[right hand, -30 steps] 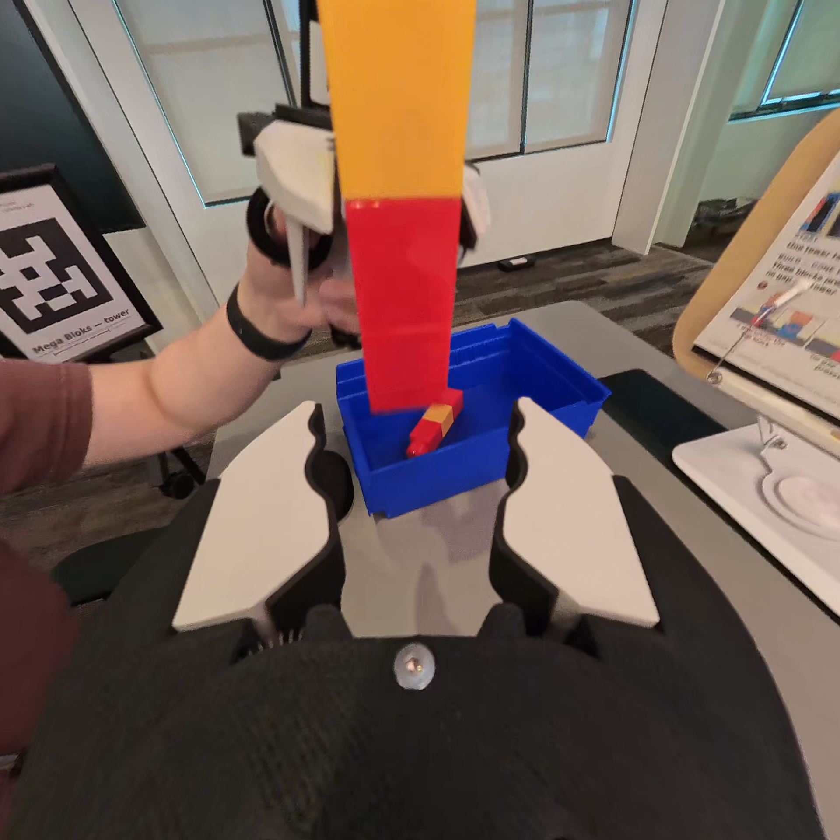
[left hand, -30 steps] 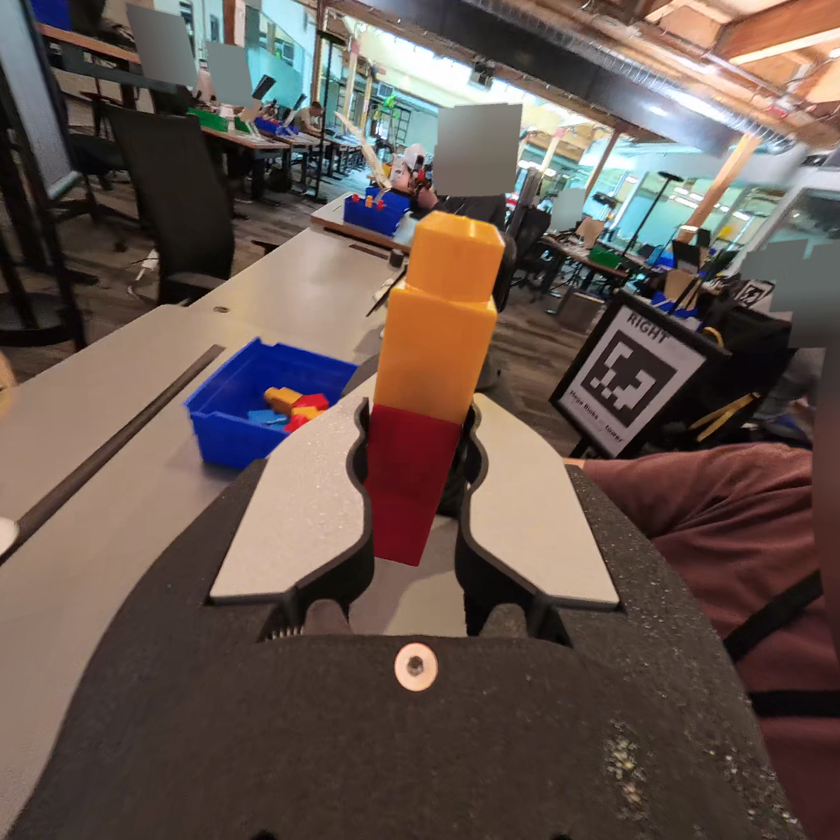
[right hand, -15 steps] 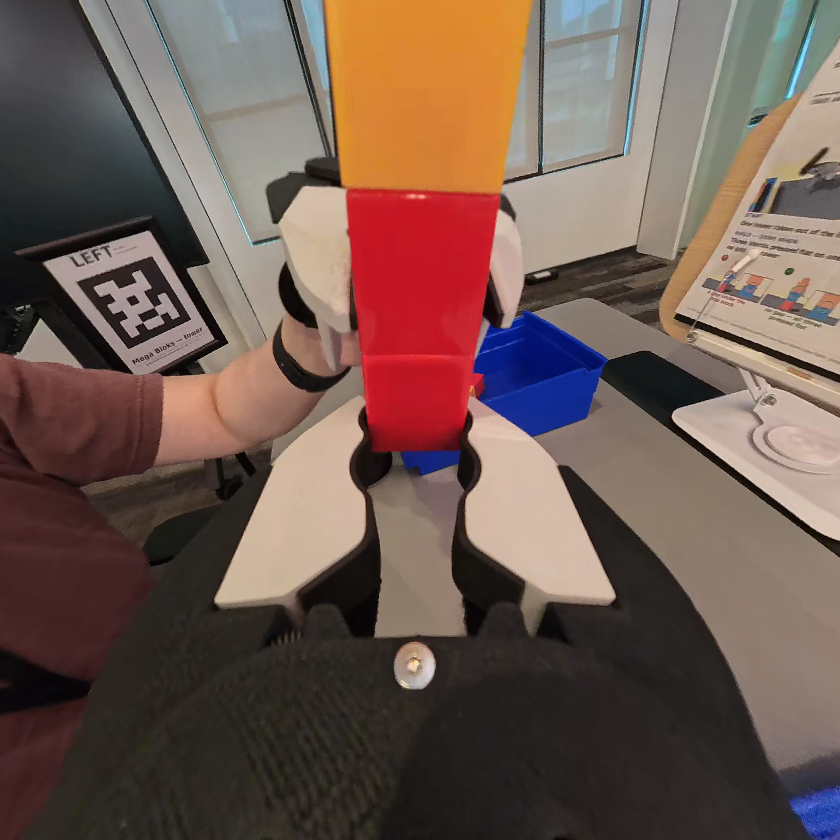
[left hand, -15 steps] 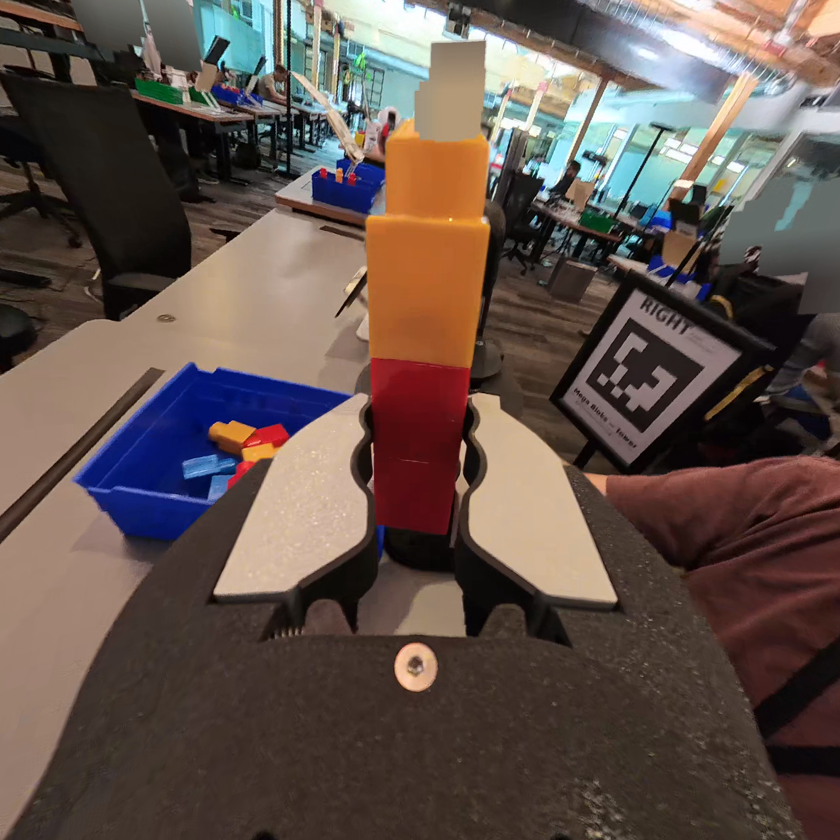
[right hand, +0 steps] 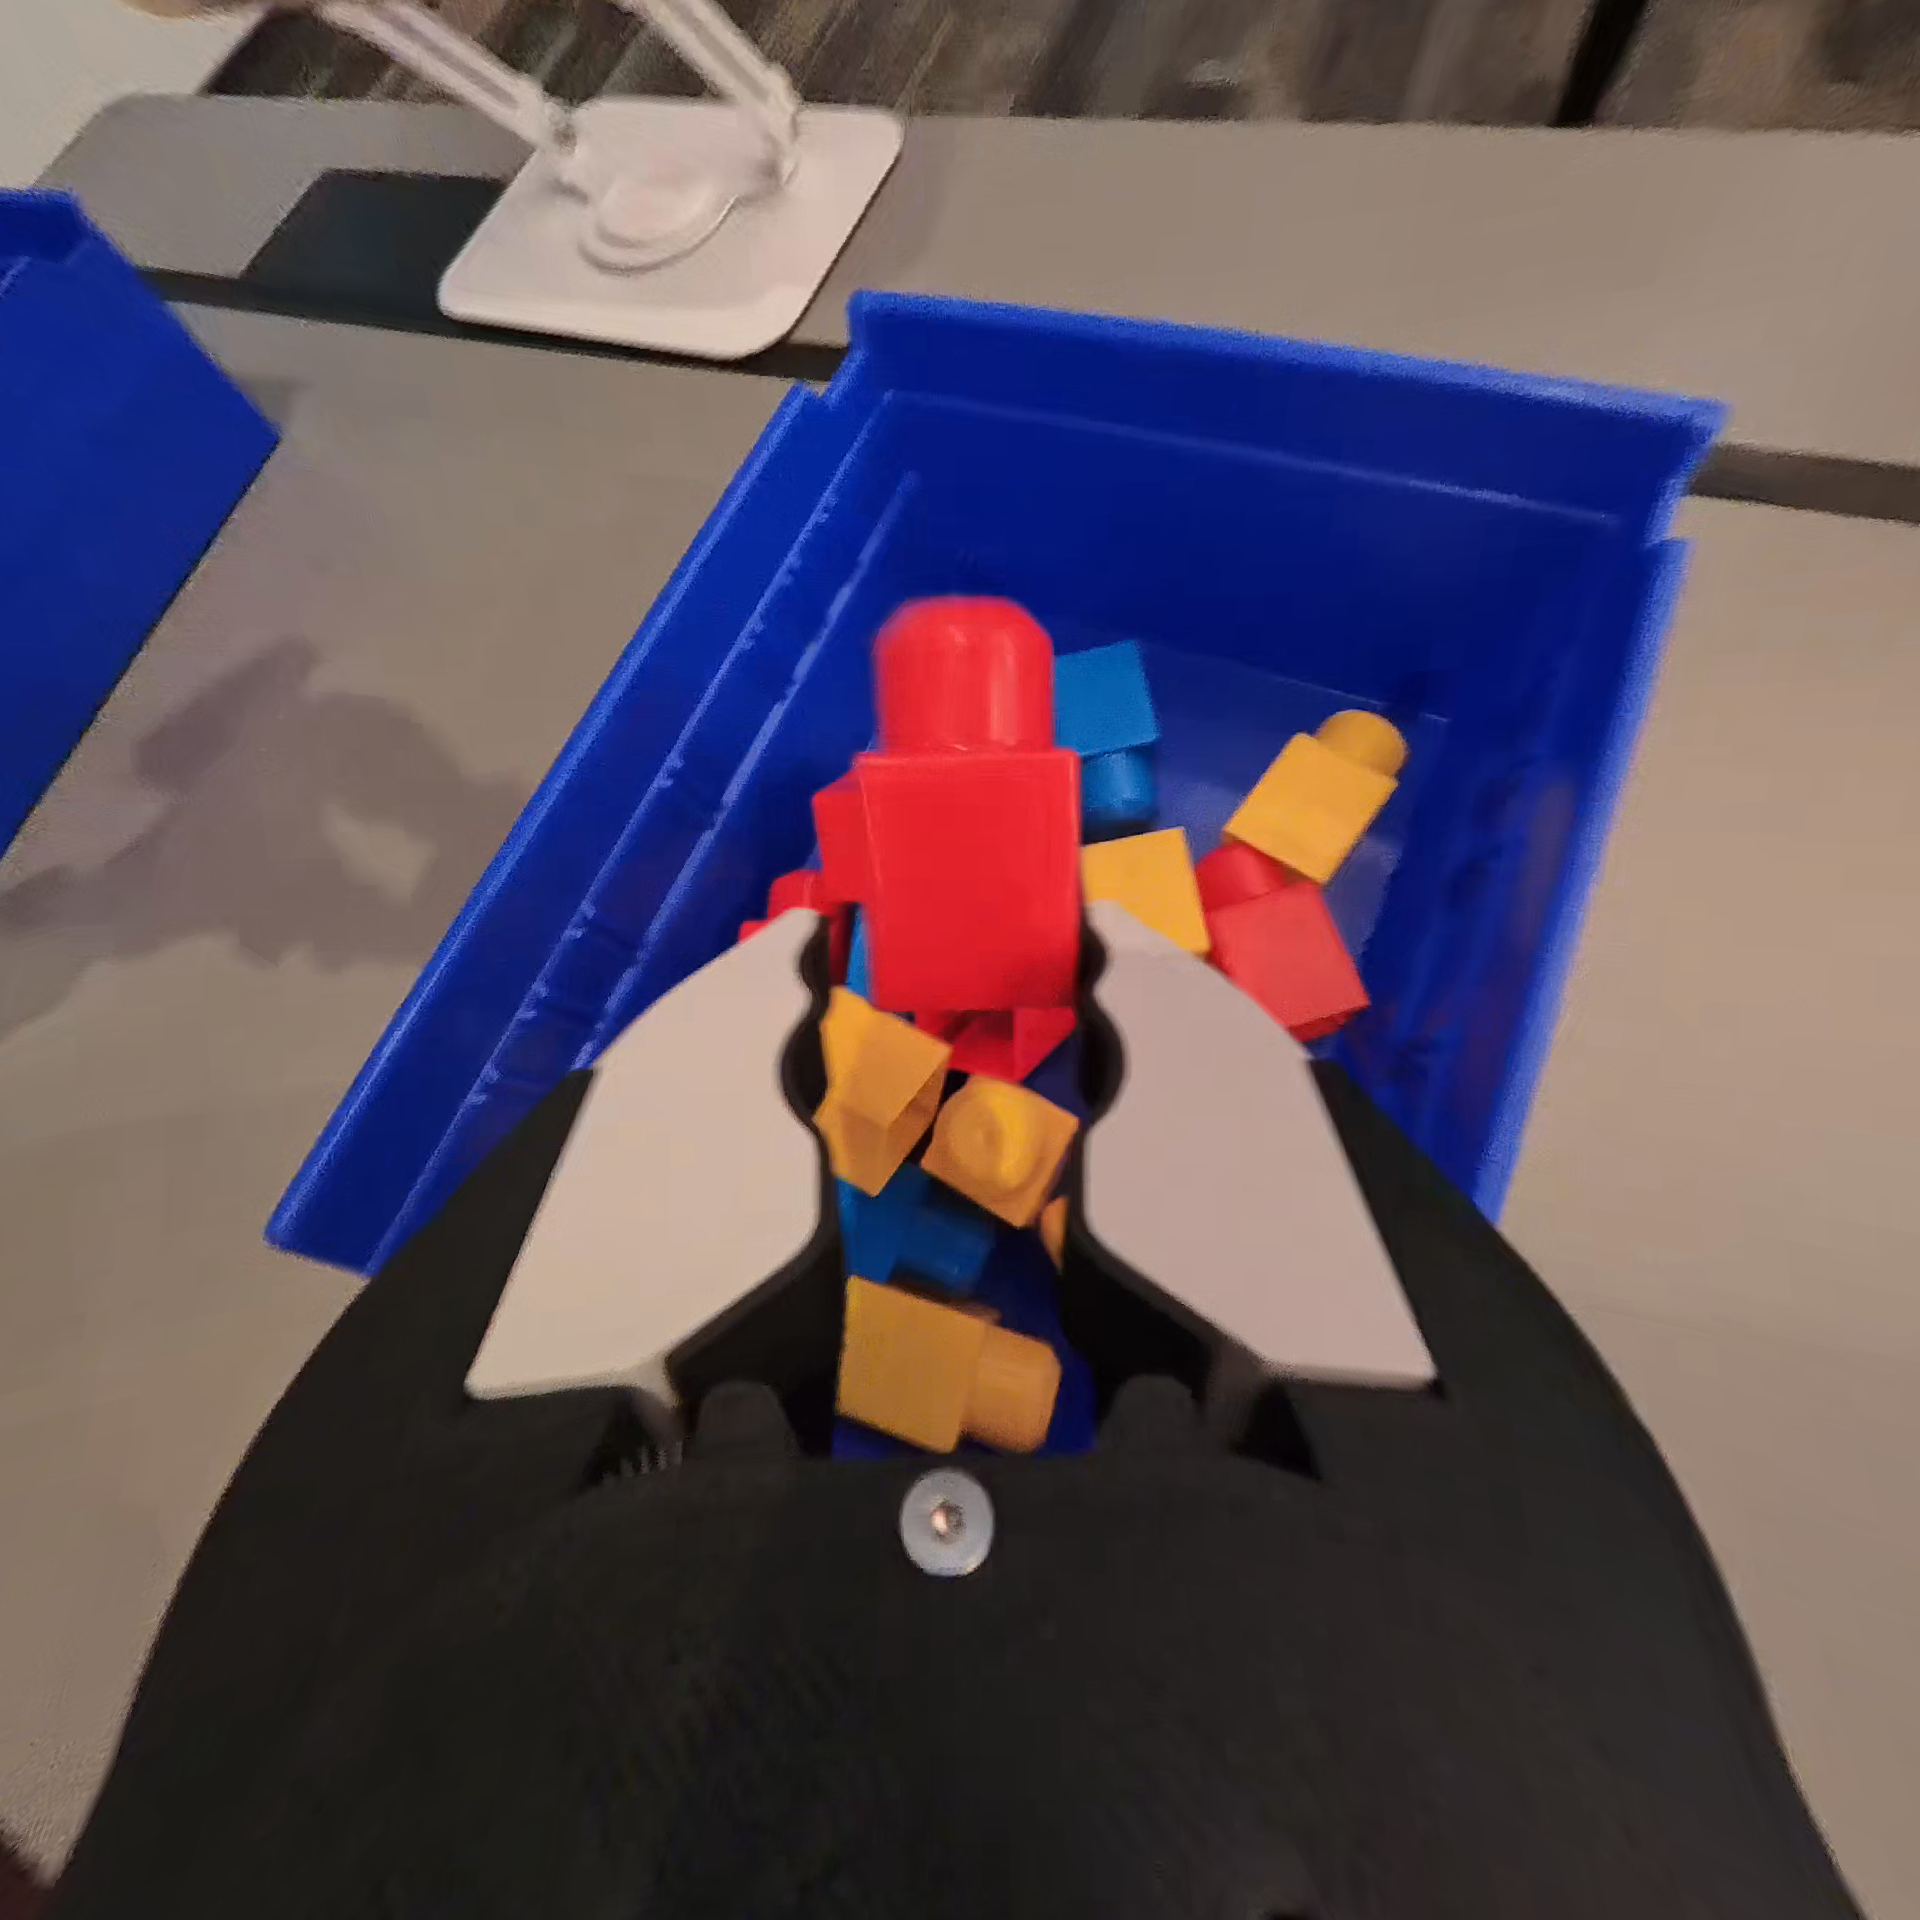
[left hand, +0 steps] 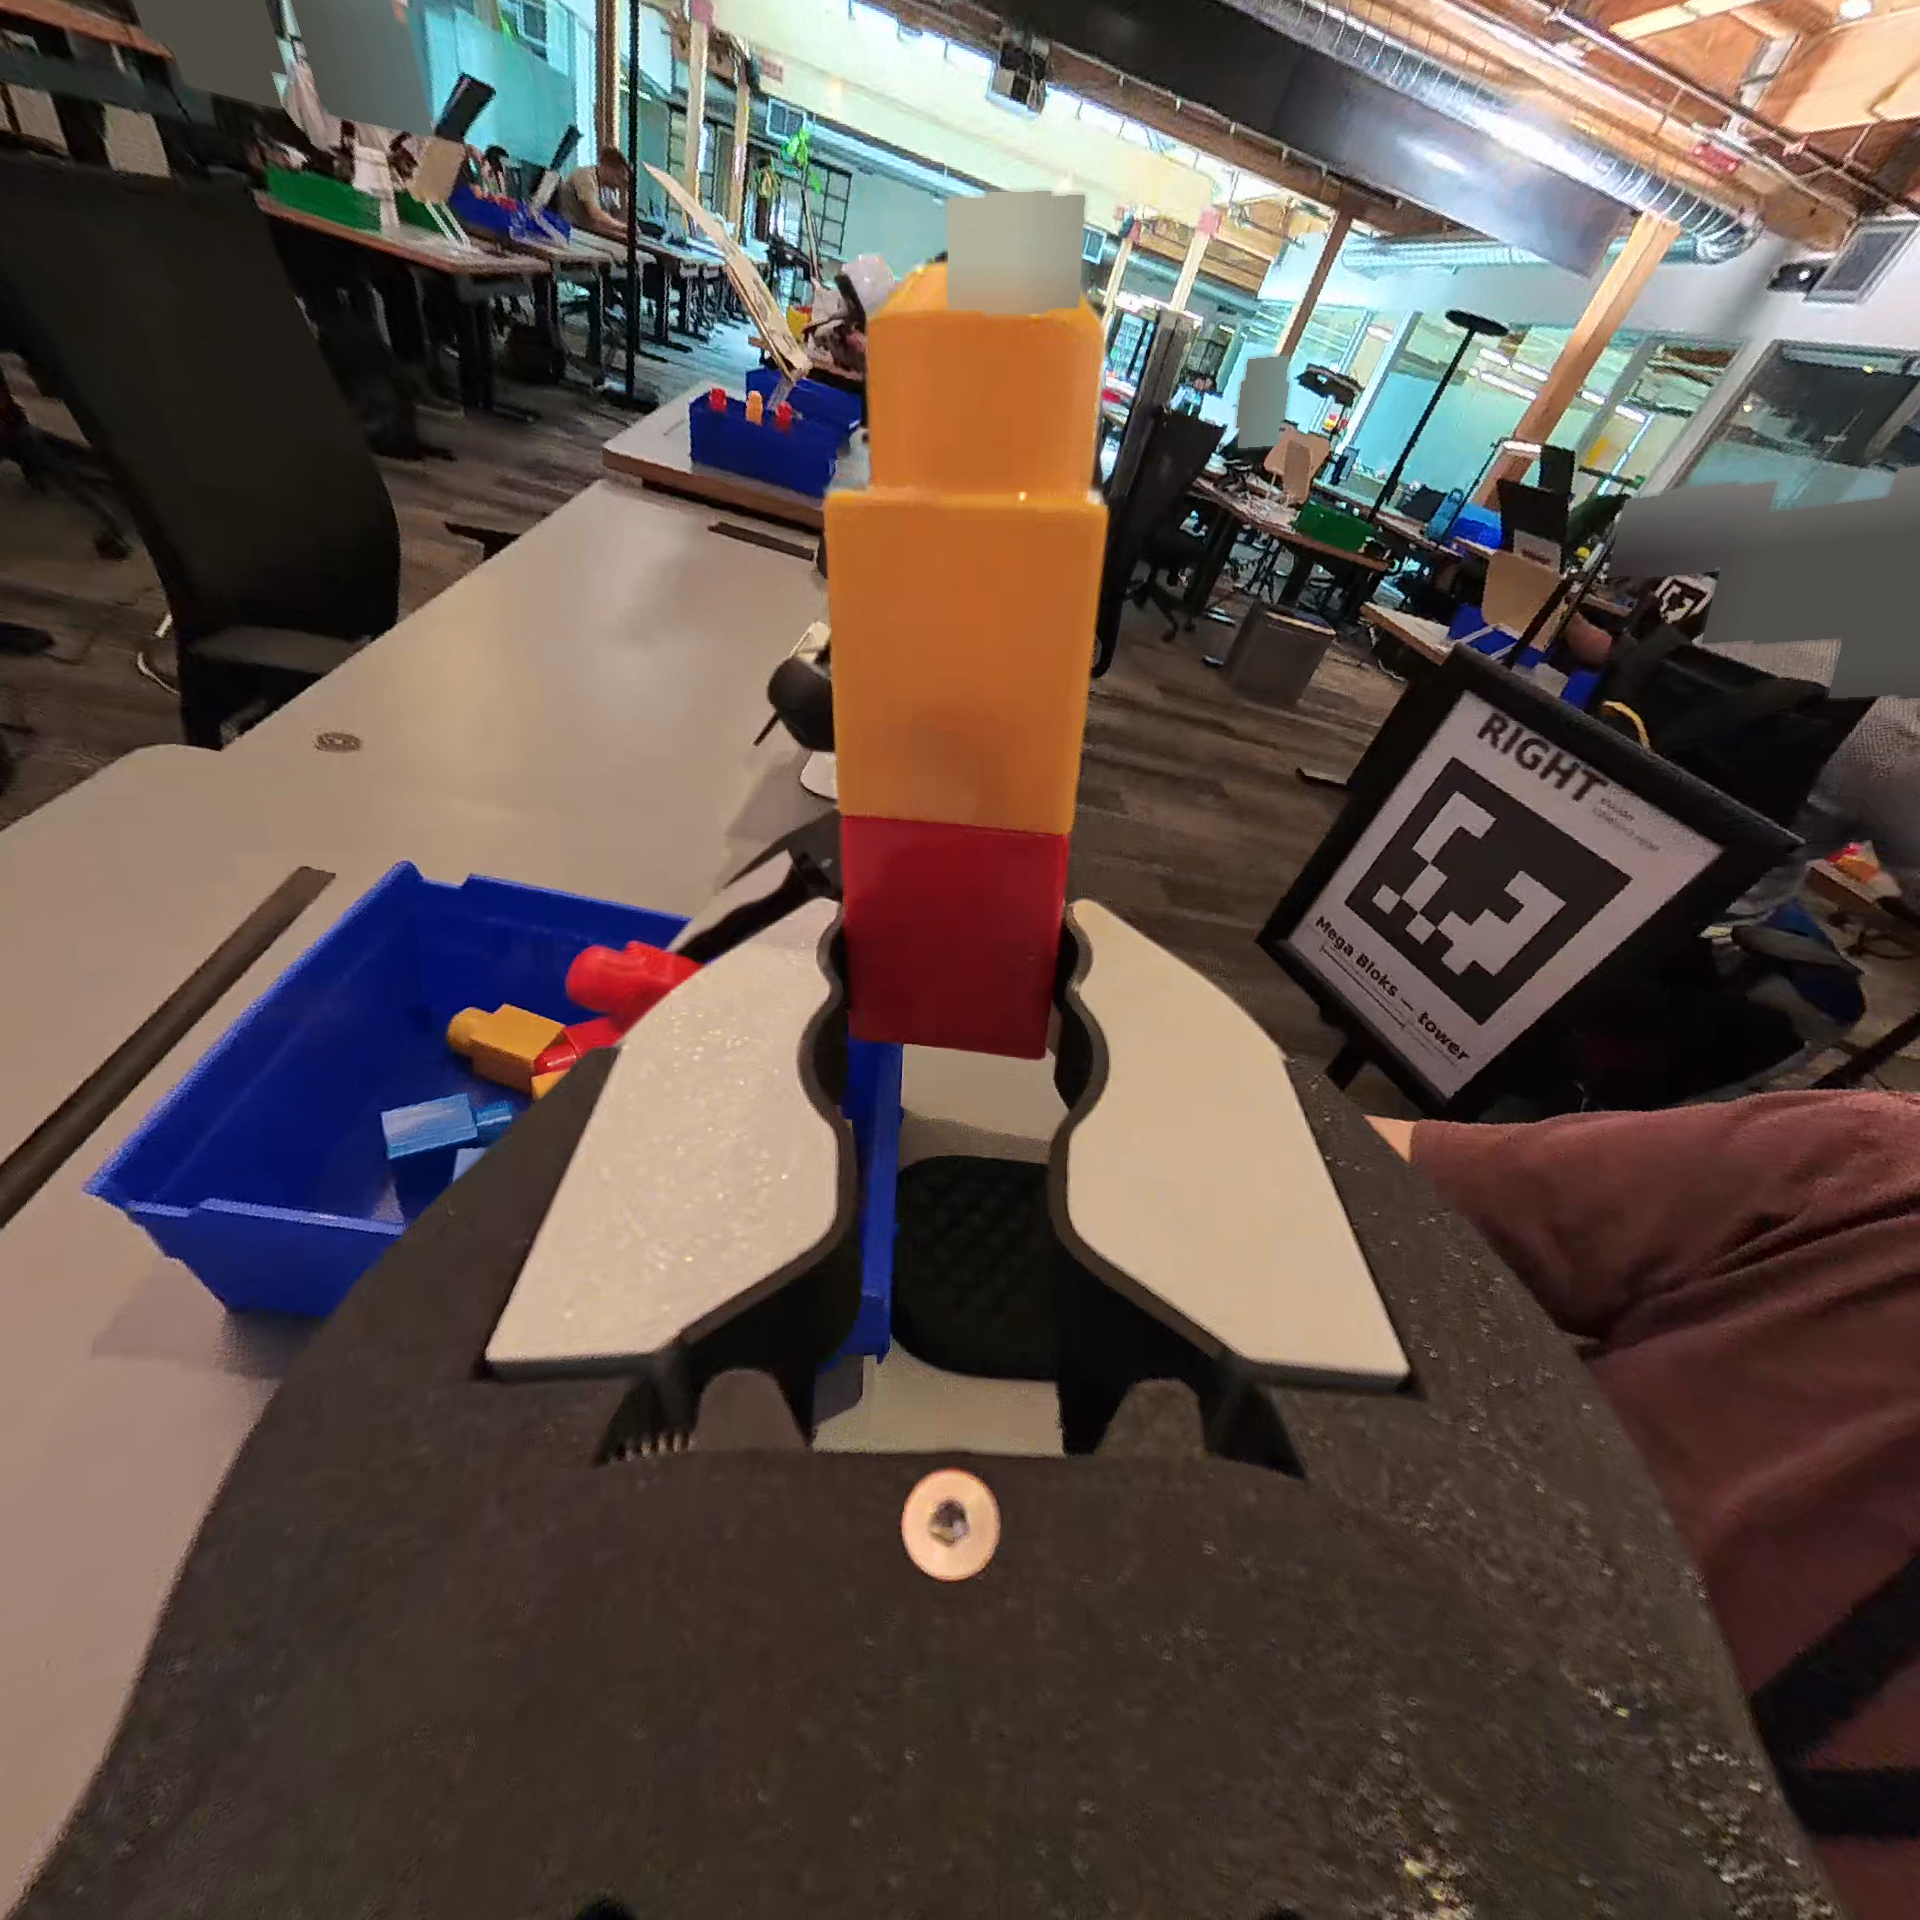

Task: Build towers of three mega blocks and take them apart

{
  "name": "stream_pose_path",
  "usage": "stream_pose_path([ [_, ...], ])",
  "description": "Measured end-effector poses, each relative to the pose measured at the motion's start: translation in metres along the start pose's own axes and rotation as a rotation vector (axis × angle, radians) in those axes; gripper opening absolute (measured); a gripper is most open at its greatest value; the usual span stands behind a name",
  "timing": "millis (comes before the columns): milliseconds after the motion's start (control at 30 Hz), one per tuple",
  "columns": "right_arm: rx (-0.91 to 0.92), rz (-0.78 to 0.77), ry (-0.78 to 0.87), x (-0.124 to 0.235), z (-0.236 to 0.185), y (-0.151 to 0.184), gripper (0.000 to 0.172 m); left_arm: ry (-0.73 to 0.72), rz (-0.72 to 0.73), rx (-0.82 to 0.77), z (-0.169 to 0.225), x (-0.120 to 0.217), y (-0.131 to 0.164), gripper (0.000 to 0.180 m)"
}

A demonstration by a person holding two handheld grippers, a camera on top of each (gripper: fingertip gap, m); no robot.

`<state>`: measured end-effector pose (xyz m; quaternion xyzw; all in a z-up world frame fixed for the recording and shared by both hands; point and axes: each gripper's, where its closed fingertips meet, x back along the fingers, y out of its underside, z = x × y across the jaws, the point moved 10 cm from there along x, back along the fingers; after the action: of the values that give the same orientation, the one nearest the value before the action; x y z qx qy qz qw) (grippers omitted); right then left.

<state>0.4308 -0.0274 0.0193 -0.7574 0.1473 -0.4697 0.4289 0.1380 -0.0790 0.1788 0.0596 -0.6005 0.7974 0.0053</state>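
In the left wrist view my left gripper [left hand: 951, 935] is shut on a red block [left hand: 951, 925]. An orange block [left hand: 961, 665] is stacked on it, and the pair stands upright in the air. In the right wrist view my right gripper [right hand: 951, 935] hangs over a blue bin [right hand: 1247, 416] of loose blocks. A separate red block [right hand: 971, 883] stands between its fingertips, stud pointing away. It lies against the right pad, with a narrow gap showing at the left pad, so the jaws are open around it.
A second blue bin [left hand: 260, 1195] with a few red, orange and blue blocks sits left of my left gripper on the grey table [left hand: 520, 675]. A framed marker sign [left hand: 1496, 904] and a sleeve [left hand: 1662, 1247] are at the right. A white stand base [right hand: 675, 239] lies beyond the right bin. About 25 centimeters separates my left fingertips from my right.
My right gripper closed on the tower's bottom red block, pulled it off and swung over the bin, where its fingers have widened. The left gripper keeps the red and orange pair.
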Motion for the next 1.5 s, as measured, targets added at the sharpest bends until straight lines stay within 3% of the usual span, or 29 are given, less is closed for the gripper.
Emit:
stream_pose_path([
  [33,0.012,0.055,-0.017,0.003,-0.004,-0.003,0.063,0.001,-0.001,0.005,-0.002,-0.002,0.003,0.037],
  [67,0.031,0.124,-0.079,0.009,-0.013,-0.01,0.067,0.001,-0.005,0.012,-0.004,-0.004,0.006,0.037],
  [200,0.052,0.494,-0.639,0.05,-0.075,-0.057,0.068,-0.021,-0.076,0.008,-0.012,-0.014,0.019,0.037],
  [267,0.063,0.614,-0.814,0.07,-0.099,-0.083,0.069,-0.019,-0.104,0.009,-0.013,-0.019,0.024,0.037],
  [333,0.096,0.595,-0.82,0.072,-0.114,-0.102,0.073,-0.012,-0.124,0.009,-0.013,-0.024,0.028,0.037],
  [400,0.162,0.481,-0.782,0.062,-0.121,-0.113,0.055,-0.007,-0.134,0.01,-0.013,-0.029,0.03,0.037],
  [467,0.176,0.467,-0.871,0.059,-0.126,-0.117,0.036,-0.005,-0.149,0.019,-0.014,-0.03,0.031,0.037],
  [567,0.109,0.55,-0.891,0.059,-0.125,-0.123,0.037,0.01,-0.16,0.067,-0.016,-0.029,0.029,0.036],
  [633,0.008,0.687,-0.911,0.072,-0.112,-0.133,0.036,0.0,-0.259,0.061,-0.018,-0.034,0.04,0.036],
  [700,0.028,0.698,-0.773,0.08,-0.095,-0.138,0.036,0.022,-0.226,0.091,-0.019,-0.034,0.047,0.036],
  [800,0.163,0.416,-0.549,0.059,-0.072,-0.119,0.037,0.029,-0.134,0.119,-0.024,-0.02,0.044,0.036],
  [933,0.295,-0.011,-0.333,0.007,-0.036,-0.04,0.037,0.035,-0.116,0.126,-0.024,-0.002,0.039,0.036],
  [1000,0.375,-0.122,-0.23,-0.009,-0.023,-0.006,0.037,0.039,-0.138,0.135,-0.024,0.002,0.041,0.036],
  [1033,0.406,-0.115,-0.212,-0.013,-0.021,0.003,0.04,0.04,-0.139,0.143,-0.025,0.003,0.041,0.036],
  [1100,0.471,0.02,-0.22,-0.009,-0.031,0.002,0.064,0.072,-0.144,0.198,-0.026,0.001,0.043,0.036],
  [1200,0.7,0.416,-0.296,0.029,-0.083,-0.025,0.09,0.13,-0.154,0.277,-0.028,-0.005,0.044,0.036],
  [1267,0.874,0.64,-0.269,0.06,-0.122,-0.041,0.091,0.16,-0.179,0.299,-0.026,-0.01,0.045,0.036],
  [1333,1.028,0.748,-0.214,0.075,-0.15,-0.051,0.088,0.185,-0.195,0.304,-0.022,-0.014,0.044,0.036],
  [1433,1.135,0.689,-0.207,0.071,-0.169,-0.058,0.088,0.226,-0.204,0.3,-0.015,-0.018,0.042,0.036],
  [1500,1.164,0.678,-0.223,0.069,-0.173,-0.056,0.067,0.244,-0.217,0.286,-0.01,-0.02,0.043,0.036],
])
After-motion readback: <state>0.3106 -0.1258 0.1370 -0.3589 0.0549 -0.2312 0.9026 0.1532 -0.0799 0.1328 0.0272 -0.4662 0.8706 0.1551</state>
